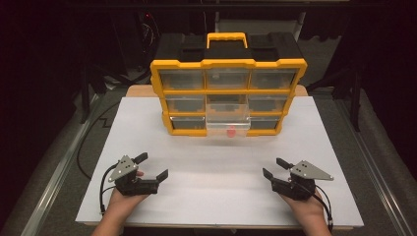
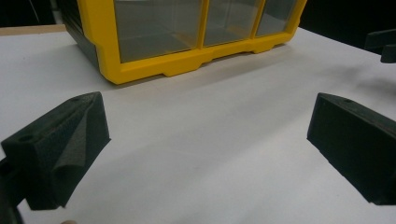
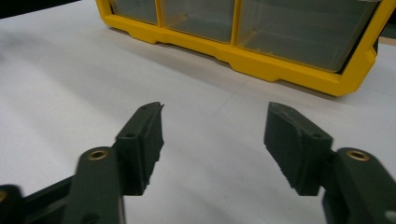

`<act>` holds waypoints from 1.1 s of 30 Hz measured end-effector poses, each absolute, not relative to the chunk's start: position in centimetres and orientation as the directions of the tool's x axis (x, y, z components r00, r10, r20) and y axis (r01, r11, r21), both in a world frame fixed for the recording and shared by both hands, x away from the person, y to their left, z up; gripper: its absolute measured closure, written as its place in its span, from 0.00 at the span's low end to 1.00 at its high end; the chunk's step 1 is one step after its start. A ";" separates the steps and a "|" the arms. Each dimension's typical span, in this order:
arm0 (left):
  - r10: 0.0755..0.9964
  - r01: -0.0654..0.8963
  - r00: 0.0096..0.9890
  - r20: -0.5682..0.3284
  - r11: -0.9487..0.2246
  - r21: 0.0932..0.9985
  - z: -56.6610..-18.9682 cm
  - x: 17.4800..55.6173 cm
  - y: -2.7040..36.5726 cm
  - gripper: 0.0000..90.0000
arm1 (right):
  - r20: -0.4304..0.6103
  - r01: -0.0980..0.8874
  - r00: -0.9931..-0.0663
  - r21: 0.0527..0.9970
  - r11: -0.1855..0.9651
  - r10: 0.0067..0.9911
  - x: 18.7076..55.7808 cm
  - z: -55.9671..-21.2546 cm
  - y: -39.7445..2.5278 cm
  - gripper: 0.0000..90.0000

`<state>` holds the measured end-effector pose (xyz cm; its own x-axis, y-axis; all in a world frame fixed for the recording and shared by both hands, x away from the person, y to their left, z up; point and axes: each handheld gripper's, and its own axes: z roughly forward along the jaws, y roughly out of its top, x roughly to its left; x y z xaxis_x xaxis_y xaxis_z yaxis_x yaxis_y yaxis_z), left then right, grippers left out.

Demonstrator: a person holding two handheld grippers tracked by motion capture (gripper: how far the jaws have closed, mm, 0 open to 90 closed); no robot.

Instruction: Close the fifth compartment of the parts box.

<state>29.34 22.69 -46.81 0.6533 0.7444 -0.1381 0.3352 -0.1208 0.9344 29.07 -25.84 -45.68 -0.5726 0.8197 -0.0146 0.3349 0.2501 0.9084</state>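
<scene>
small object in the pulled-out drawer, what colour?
Red-pink object in the clear drawer; high view.

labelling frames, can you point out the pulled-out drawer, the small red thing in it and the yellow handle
pulled-out drawer (image 1: pixel 227 129): high view, its clear front wall
small red thing (image 1: pixel 230 132): high view, its middle
yellow handle (image 1: pixel 226 36): high view, its top bar

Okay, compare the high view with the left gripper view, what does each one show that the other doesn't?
High view alone: the organizer's handle, its pulled-out clear middle drawer holding a small red thing, and both hands, left hand and right hand.

Left gripper view alone: a close look at the left gripper, jaws wide apart over bare table.

Both: the yellow organizer and the white table.
</scene>
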 end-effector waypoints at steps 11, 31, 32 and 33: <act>0.740 0.337 0.659 -0.137 -0.128 0.933 -46.8 29.4 22.6 0.00 | -0.016 0.333 -0.570 0.910 0.249 0.821 28.9 -45.4 -26.0 0.72; 0.735 0.333 0.664 -0.137 -0.127 0.934 -46.7 29.4 22.7 0.00 | -0.029 0.325 -0.564 0.911 0.254 0.825 28.6 -44.7 -25.8 1.00; 0.736 0.330 0.663 -0.135 -0.125 0.936 -46.7 29.4 22.7 0.00 | -0.030 0.323 -0.567 0.911 0.256 0.823 28.6 -44.7 -25.7 1.00; 0.736 0.329 0.664 -0.134 -0.125 0.936 -46.7 29.4 22.7 0.00 | -0.029 0.328 -0.569 0.908 0.259 0.822 28.6 -44.7 -25.6 1.00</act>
<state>29.37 22.69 -46.70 0.6636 0.7359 -0.1344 0.3287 -0.1254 0.9361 28.62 -25.59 -44.73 -0.5691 0.8217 -0.0293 0.3277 0.2594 0.9085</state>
